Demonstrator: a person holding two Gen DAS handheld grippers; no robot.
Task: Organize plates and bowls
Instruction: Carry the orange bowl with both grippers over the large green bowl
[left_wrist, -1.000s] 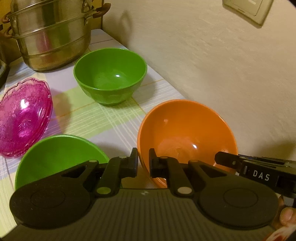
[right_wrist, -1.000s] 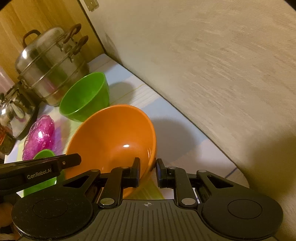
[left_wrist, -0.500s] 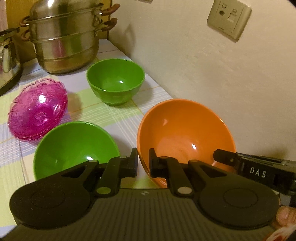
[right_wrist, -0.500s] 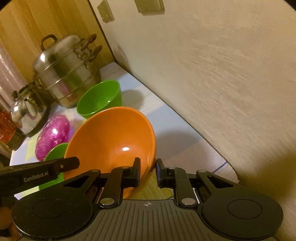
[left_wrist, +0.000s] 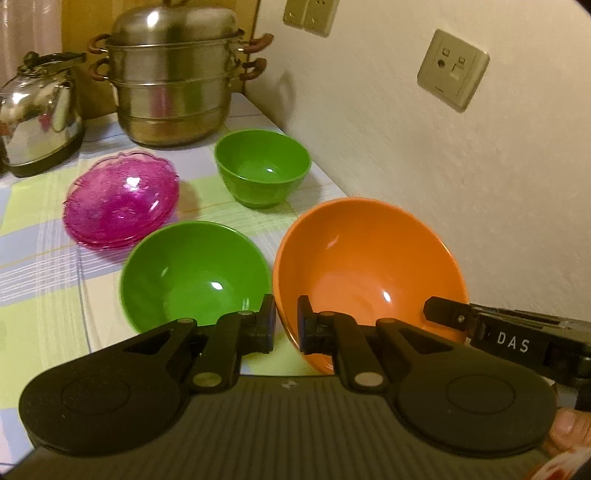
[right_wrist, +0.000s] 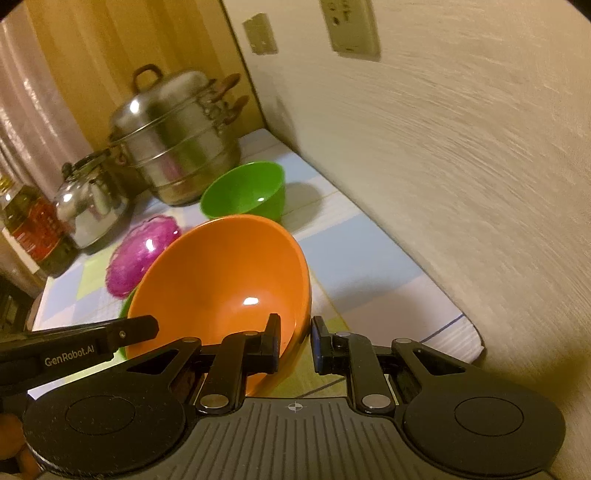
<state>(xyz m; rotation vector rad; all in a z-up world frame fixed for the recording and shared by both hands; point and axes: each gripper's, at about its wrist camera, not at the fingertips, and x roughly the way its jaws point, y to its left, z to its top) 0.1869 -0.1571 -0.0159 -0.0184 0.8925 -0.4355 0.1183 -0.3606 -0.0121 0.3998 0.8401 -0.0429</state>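
Between both claws — orange bowl (left_wrist: 365, 266), seemingly rim-pinched.

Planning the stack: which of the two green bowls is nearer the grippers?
The wide, shallow green bowl, just left of the held orange bowl. The smaller, deeper green bowl sits farther back by the steel steamer pot.

I am seeing a steel steamer pot (left_wrist: 173, 74) standing beside a kettle (left_wrist: 38, 110), wall sockets (left_wrist: 452, 70) above.
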